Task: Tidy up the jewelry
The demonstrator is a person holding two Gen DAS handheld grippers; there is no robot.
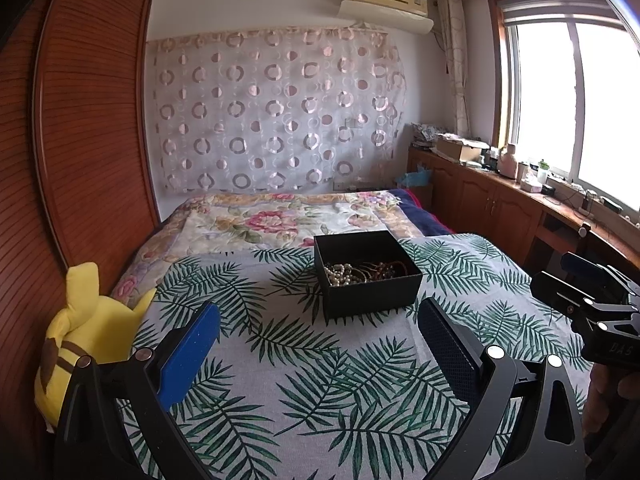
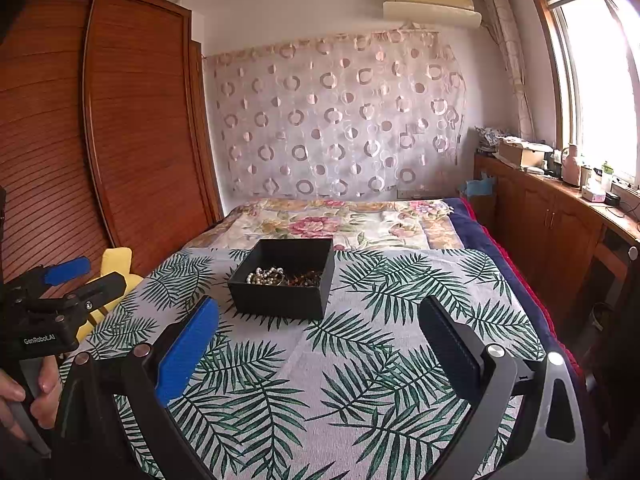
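A black open box (image 1: 366, 276) (image 2: 284, 280) sits on the palm-leaf cloth (image 1: 304, 368) (image 2: 320, 380) spread over the bed. Inside lie a white pearl strand (image 1: 340, 273) (image 2: 266, 276) and dark brown bead strings (image 1: 386, 270) (image 2: 306, 278), tangled together. My left gripper (image 1: 318, 320) is open, a little short of the box, nothing between its fingers. My right gripper (image 2: 318, 320) is open too, back from the box and slightly right of it. Each gripper also shows at the edge of the other's view: the right gripper (image 1: 580, 276), the left gripper (image 2: 86, 274).
A yellow plush toy (image 1: 86, 340) (image 2: 114, 276) lies at the bed's left edge against the wooden wardrobe (image 1: 80, 140). A floral quilt (image 1: 280, 220) covers the far bed. Wooden cabinets (image 1: 500, 200) with clutter run under the window on the right. A hand (image 2: 28, 396) holds the left gripper.
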